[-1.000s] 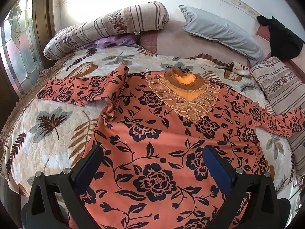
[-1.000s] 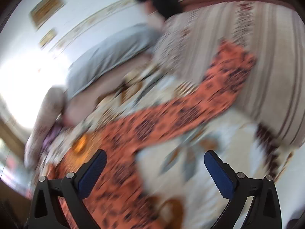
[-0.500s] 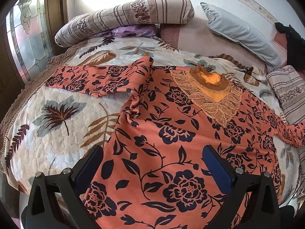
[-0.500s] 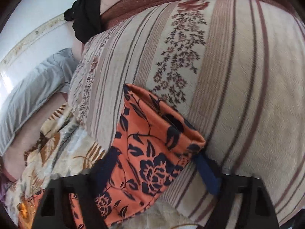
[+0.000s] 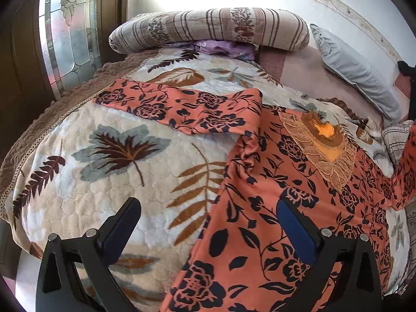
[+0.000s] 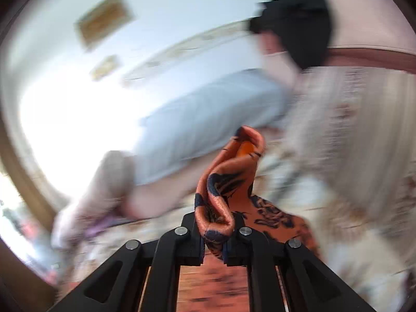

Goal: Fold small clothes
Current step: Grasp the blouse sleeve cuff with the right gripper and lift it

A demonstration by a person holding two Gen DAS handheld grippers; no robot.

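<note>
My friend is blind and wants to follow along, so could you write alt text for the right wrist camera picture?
The black two-finger right claw is shut on the cuff of an orange sleeve with dark flowers, lifted in front of the lens. Behind it, blurred, are a grey-blue pillow, a beige striped cushion and a pale wall.

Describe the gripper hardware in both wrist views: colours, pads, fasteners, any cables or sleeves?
Left gripper: matte black angular fingers with triangular cut-outs, dark blue pads on the inner faces, round silver fasteners at the pivots. Right gripper: same black linkage arms with cut-outs and silver fasteners; a sliver of blue at the pads. No cables, markings, hands or sleeves visible.
</note>
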